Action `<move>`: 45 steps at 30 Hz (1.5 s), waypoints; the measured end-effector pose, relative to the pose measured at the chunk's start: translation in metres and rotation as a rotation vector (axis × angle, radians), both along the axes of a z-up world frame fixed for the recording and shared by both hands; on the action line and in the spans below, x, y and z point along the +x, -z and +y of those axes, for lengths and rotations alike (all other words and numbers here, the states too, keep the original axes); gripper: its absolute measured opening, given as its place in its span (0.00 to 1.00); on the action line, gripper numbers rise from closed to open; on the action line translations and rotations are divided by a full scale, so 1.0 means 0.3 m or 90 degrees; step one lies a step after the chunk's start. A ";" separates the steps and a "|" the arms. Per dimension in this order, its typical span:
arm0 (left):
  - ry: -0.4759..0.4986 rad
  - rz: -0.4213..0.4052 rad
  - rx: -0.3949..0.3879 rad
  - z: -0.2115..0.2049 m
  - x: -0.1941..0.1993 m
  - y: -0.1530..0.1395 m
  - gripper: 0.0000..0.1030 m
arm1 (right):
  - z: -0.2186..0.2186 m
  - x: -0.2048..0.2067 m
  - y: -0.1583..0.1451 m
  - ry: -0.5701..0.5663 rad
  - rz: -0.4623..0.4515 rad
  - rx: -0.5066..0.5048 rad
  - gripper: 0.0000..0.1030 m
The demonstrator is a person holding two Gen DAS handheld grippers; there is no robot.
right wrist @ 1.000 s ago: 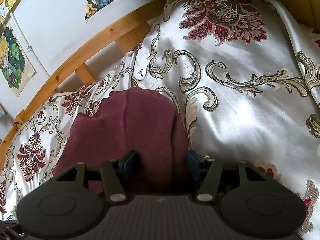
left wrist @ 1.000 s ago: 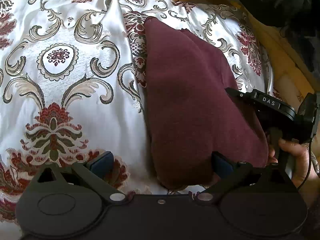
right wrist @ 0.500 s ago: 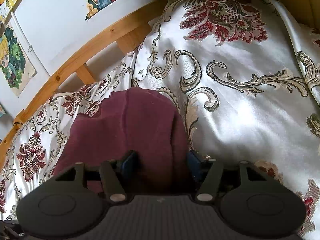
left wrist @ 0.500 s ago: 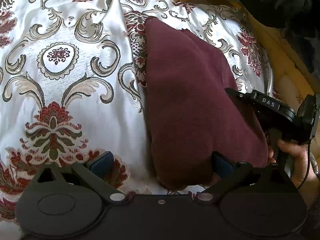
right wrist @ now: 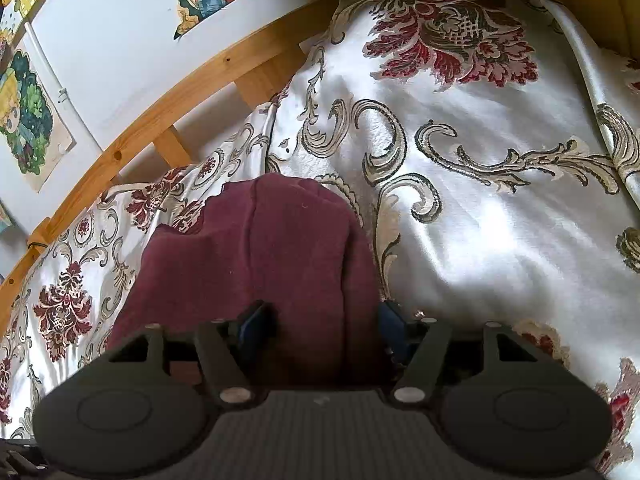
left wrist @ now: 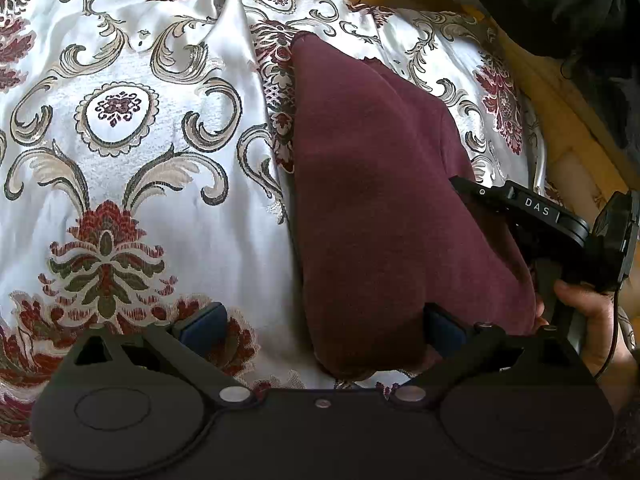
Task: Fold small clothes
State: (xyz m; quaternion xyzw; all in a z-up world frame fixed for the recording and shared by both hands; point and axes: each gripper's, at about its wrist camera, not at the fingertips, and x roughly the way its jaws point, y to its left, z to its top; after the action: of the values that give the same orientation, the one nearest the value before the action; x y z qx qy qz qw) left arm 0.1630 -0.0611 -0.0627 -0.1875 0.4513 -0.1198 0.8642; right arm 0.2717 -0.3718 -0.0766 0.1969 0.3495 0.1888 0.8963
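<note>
My right claw (right wrist: 322,330) has just been easing its jaws apart: against a second ago the gap is a little wider, and the maroon cloth (right wrist: 264,256) sits between the blue pads (right wrist: 252,326), bunched there, though I cannot tell for sure whether the pads press it or only flank it; it looks loose. From this claw the cloth runs straight ahead and a bit to the left, folded into a rounded pad lying flat on the bedspread (right wrist: 480,208), with the wooden rail (right wrist: 132,136) beyond it to the left. My left claw (left wrist: 320,330) stands wide apart, as it did before, its jaws clamped on nothing: the near corner of the cloth (left wrist: 372,200) lies between them, close to the right pad (left wrist: 442,330), while the left pad (left wrist: 202,322) sits on bare bedspread (left wrist: 168,216). Ahead and right of that claw I see my right claw's body (left wrist: 536,216) lying against the cloth's far edge, with my hand (left wrist: 588,320) on its grip. Nothing else has shifted; the cloth lies where it lay.
</note>
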 end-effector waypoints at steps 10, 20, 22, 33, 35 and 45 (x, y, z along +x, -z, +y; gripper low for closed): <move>-0.003 -0.001 -0.006 0.000 0.000 0.003 1.00 | 0.054 -0.004 -0.001 -0.027 -0.019 -0.041 0.81; -0.006 -0.002 -0.005 -0.002 0.006 0.004 1.00 | 0.058 -0.004 0.000 -0.023 -0.019 -0.046 0.73; -0.006 -0.002 -0.006 -0.002 0.006 0.004 1.00 | 0.049 0.001 0.002 -0.031 -0.009 -0.025 0.61; 0.004 -0.083 -0.061 0.006 0.034 -0.062 0.99 | -0.013 0.011 0.004 -0.010 0.011 0.034 0.28; 0.008 -0.102 -0.078 0.002 0.071 -0.069 0.99 | -0.019 0.014 0.012 -0.008 0.016 0.043 0.28; -0.049 -0.010 -0.145 0.027 0.191 0.030 0.99 | -0.032 0.023 0.038 -0.003 0.030 0.065 0.35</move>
State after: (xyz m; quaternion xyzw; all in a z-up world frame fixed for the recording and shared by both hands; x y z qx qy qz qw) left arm 0.2205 -0.0531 -0.0716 -0.3008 0.4204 -0.1388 0.8447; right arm 0.2787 -0.3815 -0.0881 0.2460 0.3607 0.2038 0.8763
